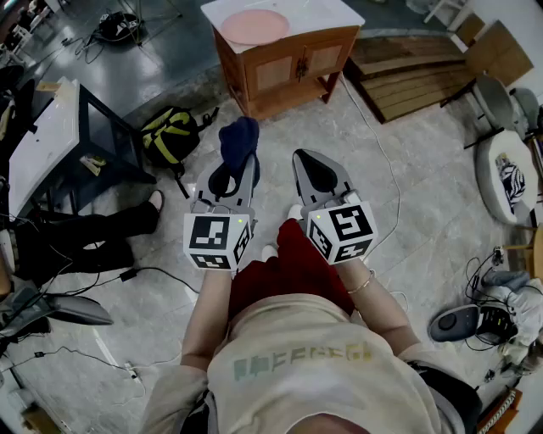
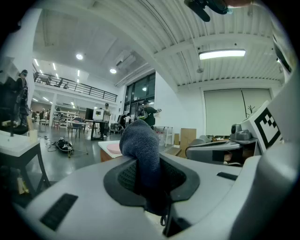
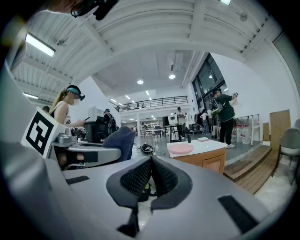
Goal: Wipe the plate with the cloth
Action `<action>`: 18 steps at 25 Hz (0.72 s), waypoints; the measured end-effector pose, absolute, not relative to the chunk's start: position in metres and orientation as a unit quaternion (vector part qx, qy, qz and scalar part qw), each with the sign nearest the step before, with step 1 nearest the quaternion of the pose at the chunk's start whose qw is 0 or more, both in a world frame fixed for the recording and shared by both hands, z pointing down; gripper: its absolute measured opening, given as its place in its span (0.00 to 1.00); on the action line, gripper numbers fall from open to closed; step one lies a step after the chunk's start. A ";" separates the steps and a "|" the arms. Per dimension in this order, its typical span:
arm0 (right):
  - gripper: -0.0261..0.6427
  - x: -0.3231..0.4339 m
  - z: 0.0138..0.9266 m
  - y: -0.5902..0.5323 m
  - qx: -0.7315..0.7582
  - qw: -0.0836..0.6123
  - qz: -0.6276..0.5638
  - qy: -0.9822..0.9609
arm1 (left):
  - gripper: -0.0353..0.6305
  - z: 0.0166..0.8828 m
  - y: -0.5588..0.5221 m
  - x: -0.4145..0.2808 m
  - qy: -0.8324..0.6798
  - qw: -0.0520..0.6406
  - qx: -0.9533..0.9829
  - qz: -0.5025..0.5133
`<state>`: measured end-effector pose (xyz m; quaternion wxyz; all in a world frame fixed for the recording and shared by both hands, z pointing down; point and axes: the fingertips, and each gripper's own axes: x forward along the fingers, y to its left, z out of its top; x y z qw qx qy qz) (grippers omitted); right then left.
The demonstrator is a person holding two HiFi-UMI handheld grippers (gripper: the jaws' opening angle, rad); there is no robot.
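Person is standing mid-floor, holding both tools out in front, side by side, jaws pointing toward the low wooden cabinet with a white top [image 1: 288, 59].

Left gripper [image 1: 231, 174]: jaws are clamping the dark blue terry cloth [image 1: 239, 140]. The cloth is being pinched by its lower part, so a rounded wad is sticking up and forward past the jaw tips. It reads as a ready wiping pad, with the soft bulk leading and the hard jaws behind.

Right gripper [image 1: 320, 172]: jaws are pressing together, pads meeting, nothing between them. It is riding just beside the left one and doing no work. My guess is that it is being left free to steady the plate.

Round pink plate [image 1: 254, 25]: lying flat on the cabinet's white top, well apart from both grippers. Nothing is touching it, and its face is lying open to a wipe from above.

Judgement: wiping is not yet begun, and the approach is the step in hand. The next move calls for closing the gap and lowering the wad onto the plate. Risk: the plate sliding on the smooth top under a one-sided push.
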<state>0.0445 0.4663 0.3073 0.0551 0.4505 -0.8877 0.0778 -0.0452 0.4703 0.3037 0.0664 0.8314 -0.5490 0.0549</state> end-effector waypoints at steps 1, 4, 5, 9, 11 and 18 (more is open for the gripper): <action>0.09 0.044 0.308 0.466 0.452 0.054 0.078 -0.887 | 0.17 0.304 0.470 -0.047 -0.550 0.067 0.831 0.054; 0.10 0.043 0.310 0.465 0.455 0.050 0.084 -0.885 | 0.17 0.305 0.468 -0.054 -0.551 0.071 0.830 0.052; 0.10 0.043 0.311 0.463 0.455 0.049 0.089 -0.885 | 0.17 0.306 0.466 -0.056 -0.552 0.073 0.829 0.051; 0.10 0.048 0.315 0.450 0.454 0.054 0.103 -0.883 | 0.17 0.308 0.451 -0.060 -0.555 0.081 0.826 0.048; 0.10 0.053 0.316 0.436 0.460 0.052 0.109 -0.880 | 0.17 0.308 0.438 -0.061 -0.556 0.081 0.826 0.048; 0.10 0.054 0.326 0.363 0.470 0.046 0.128 -0.872 | 0.17 0.315 0.375 -0.074 -0.564 0.080 0.820 0.050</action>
